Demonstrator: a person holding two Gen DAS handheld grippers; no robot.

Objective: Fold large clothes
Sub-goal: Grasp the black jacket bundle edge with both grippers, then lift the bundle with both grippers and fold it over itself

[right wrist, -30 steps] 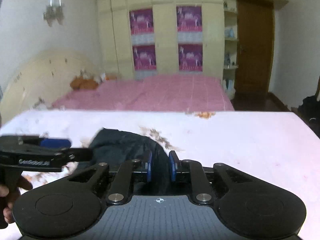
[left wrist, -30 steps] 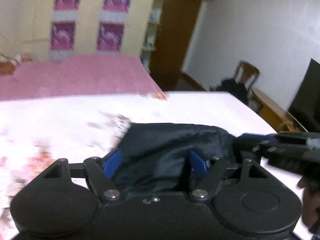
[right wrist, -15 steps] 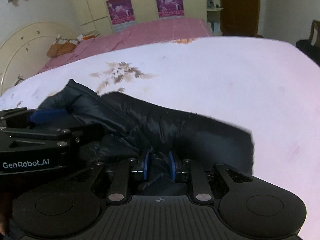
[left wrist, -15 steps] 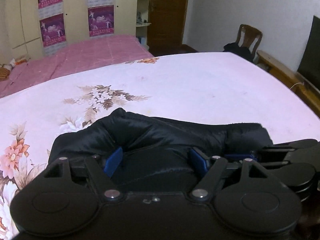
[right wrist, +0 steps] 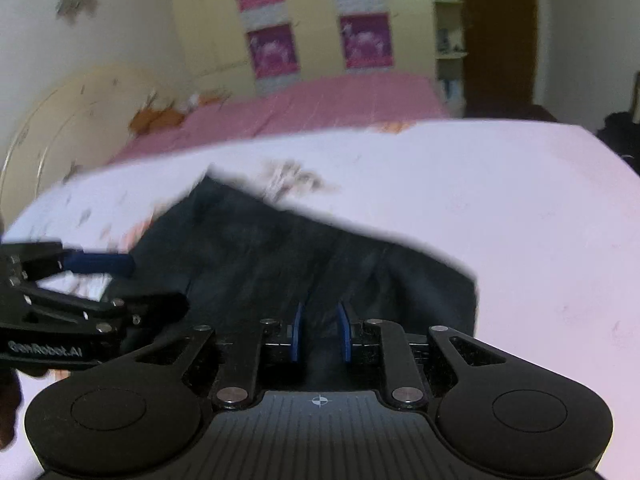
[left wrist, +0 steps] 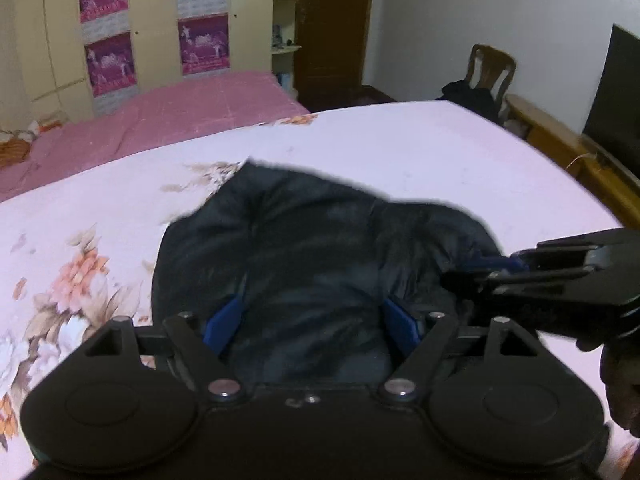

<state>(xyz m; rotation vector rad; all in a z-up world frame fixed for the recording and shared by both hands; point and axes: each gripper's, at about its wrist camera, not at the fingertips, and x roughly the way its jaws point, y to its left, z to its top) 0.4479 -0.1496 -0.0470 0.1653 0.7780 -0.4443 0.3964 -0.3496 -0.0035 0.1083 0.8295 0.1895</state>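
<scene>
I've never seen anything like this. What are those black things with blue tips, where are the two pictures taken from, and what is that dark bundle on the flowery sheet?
No robot here: a person holds a hand-held gripper in each hand, and a wide-angle camera on each one looks forward along its fingers. One picture comes from the left gripper, the other from the right gripper; each also catches the other at its edge. The dark bundle is a black puffy jacket lying on a bed sheet printed with flowers. The right gripper is shut on a fold of the jacket. The left gripper's jaws have just been opening, with the jacket still between them, so it seems to be letting go.
</scene>
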